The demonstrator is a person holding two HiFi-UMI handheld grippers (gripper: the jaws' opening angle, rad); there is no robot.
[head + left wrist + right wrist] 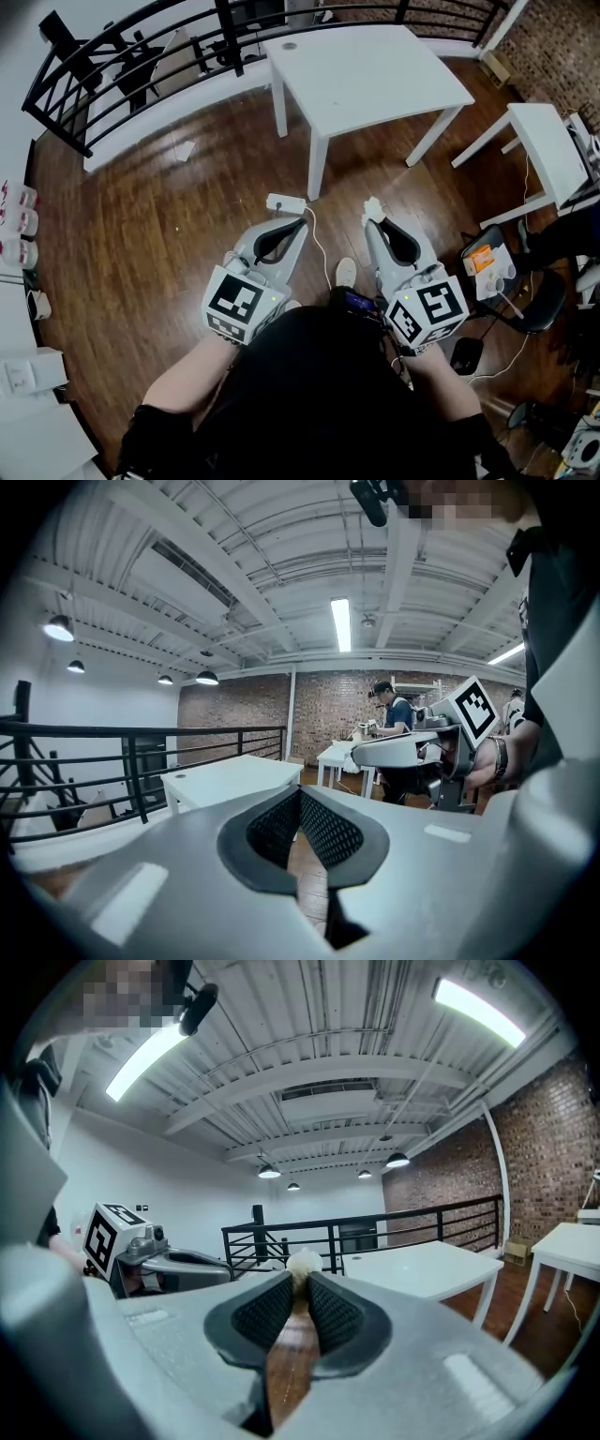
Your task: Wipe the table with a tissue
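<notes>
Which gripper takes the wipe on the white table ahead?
Right. The right gripper pinches the tissue at its jaw tips; the left gripper is shut on nothing. Both hang short of the table.

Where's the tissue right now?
In the head view the tissue sits right of centre, pinched by the right hand-held gripper, over the floor, short of the white table.

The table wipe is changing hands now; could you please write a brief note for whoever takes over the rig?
Left gripper: shut, empty.
Right gripper: shut on a small tissue wad.
Both are held over the wood floor, short of the white table.
Done: tissue in grip.
Left: reach the table and wipe its top.
</notes>
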